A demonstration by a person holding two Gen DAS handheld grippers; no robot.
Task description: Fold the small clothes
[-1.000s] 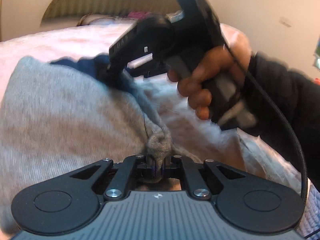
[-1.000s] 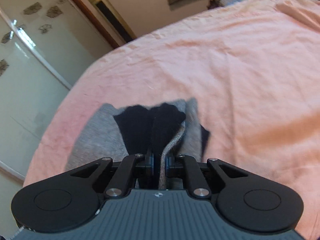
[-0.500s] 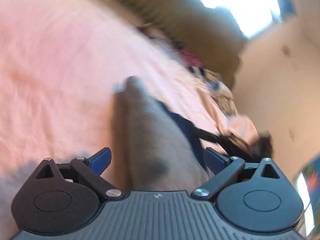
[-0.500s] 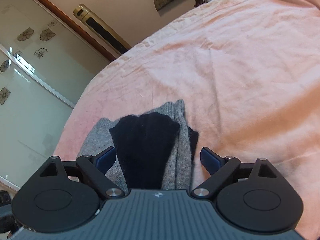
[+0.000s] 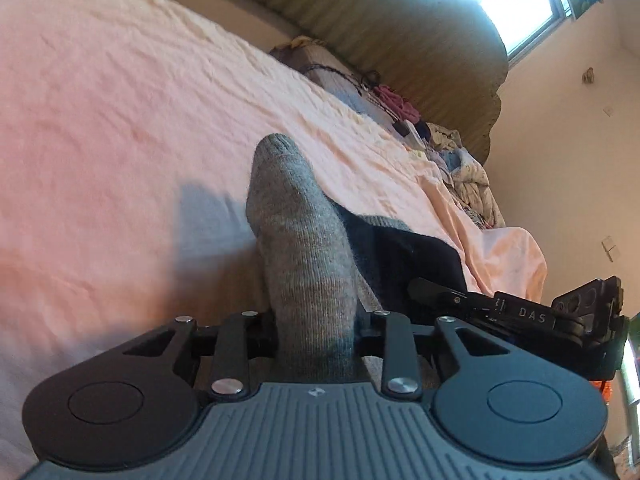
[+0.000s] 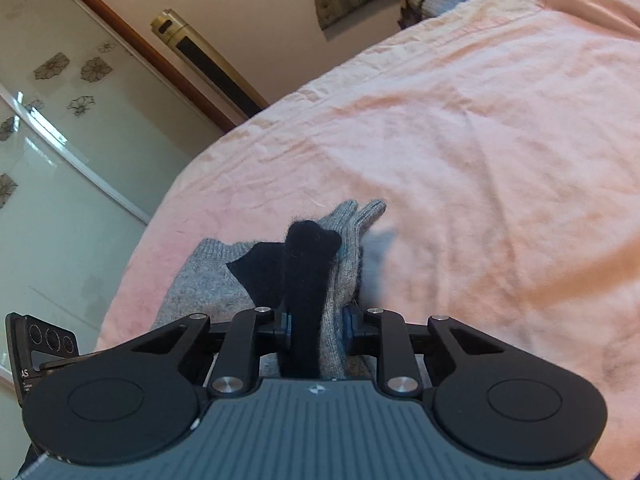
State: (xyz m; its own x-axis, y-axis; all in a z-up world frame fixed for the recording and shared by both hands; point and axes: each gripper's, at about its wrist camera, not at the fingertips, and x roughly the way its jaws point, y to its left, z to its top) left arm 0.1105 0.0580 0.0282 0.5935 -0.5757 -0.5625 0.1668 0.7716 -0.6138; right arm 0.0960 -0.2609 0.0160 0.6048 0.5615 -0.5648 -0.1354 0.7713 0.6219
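Both jaws were closing on the sock (image 5: 304,248), bunched fabric between them: L gripper (image 5: 314,332) on the grey end, R gripper (image 6: 316,330) on grey plus navy. Sock lay on the pink bed (image 6: 480,140), partly folded; fold prob. unfinished, needs laying flat.

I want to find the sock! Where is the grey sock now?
The grey sock lies on the pink bedsheet, bunched up between the left gripper and the right gripper, whose jaws are closing on it.

Grey sock (image 5: 304,256): fuzzy knit wool. Bedsheet (image 6: 480,128): matt wrinkled pink cloth. Tongs (image 6: 316,326): matt black plastic.
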